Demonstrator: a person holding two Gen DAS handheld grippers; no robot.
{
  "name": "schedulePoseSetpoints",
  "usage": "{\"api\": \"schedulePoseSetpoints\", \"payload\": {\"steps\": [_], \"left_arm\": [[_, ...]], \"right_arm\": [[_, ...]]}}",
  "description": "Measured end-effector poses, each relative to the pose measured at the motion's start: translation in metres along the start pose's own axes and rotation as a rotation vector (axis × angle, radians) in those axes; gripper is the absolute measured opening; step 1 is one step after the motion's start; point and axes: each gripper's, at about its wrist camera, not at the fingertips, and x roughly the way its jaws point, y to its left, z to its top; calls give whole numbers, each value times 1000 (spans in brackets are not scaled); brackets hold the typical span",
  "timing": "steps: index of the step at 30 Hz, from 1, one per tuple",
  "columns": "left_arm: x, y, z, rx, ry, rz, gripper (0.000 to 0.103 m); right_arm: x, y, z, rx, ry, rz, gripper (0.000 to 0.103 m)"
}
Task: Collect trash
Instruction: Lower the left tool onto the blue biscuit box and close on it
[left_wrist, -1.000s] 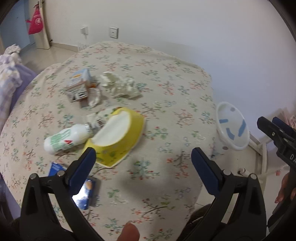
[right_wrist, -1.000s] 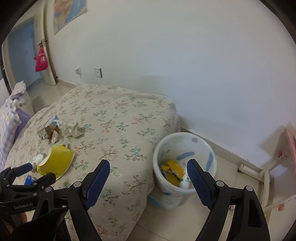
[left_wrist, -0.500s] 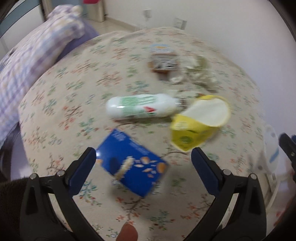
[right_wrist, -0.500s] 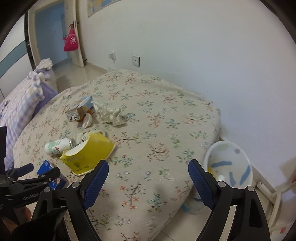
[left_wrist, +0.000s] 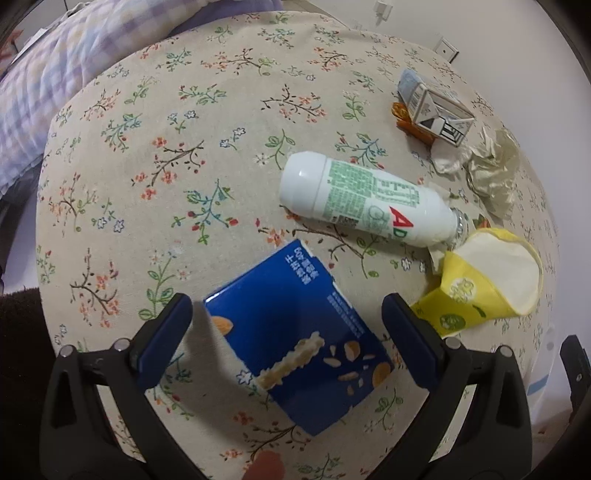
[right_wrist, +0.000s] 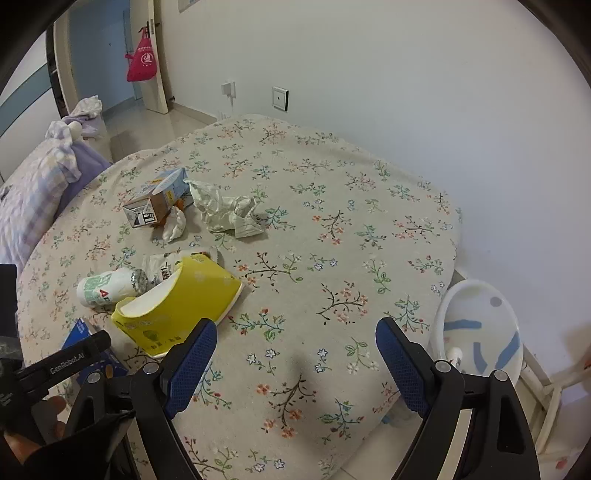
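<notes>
Trash lies on a floral bedspread (left_wrist: 184, 177). A flat blue snack box (left_wrist: 295, 347) lies between the jaws of my open left gripper (left_wrist: 286, 332), untouched. Beyond it lie a white bottle with green print (left_wrist: 365, 201), a yellow paper bowl (left_wrist: 484, 284), a small carton (left_wrist: 436, 107) and crumpled paper (left_wrist: 495, 170). My right gripper (right_wrist: 295, 354) is open and empty above the bed's near edge. In the right wrist view I see the yellow bowl (right_wrist: 184, 299), the bottle (right_wrist: 107, 288), the carton (right_wrist: 155, 203), the crumpled paper (right_wrist: 229, 210) and the white trash bin (right_wrist: 480, 332) on the floor at right.
A purple checked pillow (left_wrist: 48, 81) lies at the bed's left. A white wall (right_wrist: 406, 74) runs behind the bed, with a doorway and red bag (right_wrist: 142, 55) at far left. A white rack leg (right_wrist: 554, 391) stands by the bin.
My left gripper has swung left and come down close over the blue box, which now lies between its jaws. My right gripper has turned from the bin toward the bed.
</notes>
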Motion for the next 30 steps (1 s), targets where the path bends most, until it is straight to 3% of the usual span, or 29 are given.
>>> {"api": "schedulePoseSetpoints", "payload": {"steps": [3, 5, 7, 12, 22, 30], "left_arm": [[9, 4, 4, -24, 6, -17, 95], [6, 5, 4, -17, -26, -29, 79], [4, 9, 7, -8, -45, -58, 72], [3, 23, 15, 6, -40, -119, 70], [-26, 53, 25, -5, -103, -139, 70], [-33, 74, 31, 3, -140, -130, 70]], "right_arm": [[4, 2, 3, 10, 8, 7, 89], [6, 6, 4, 13, 13, 19, 89], [8, 12, 6, 12, 17, 34, 89], [13, 36, 10, -9, 29, 84, 89], [26, 88, 18, -22, 55, 183, 93], [46, 118, 10, -70, 112, 149, 93]]}}
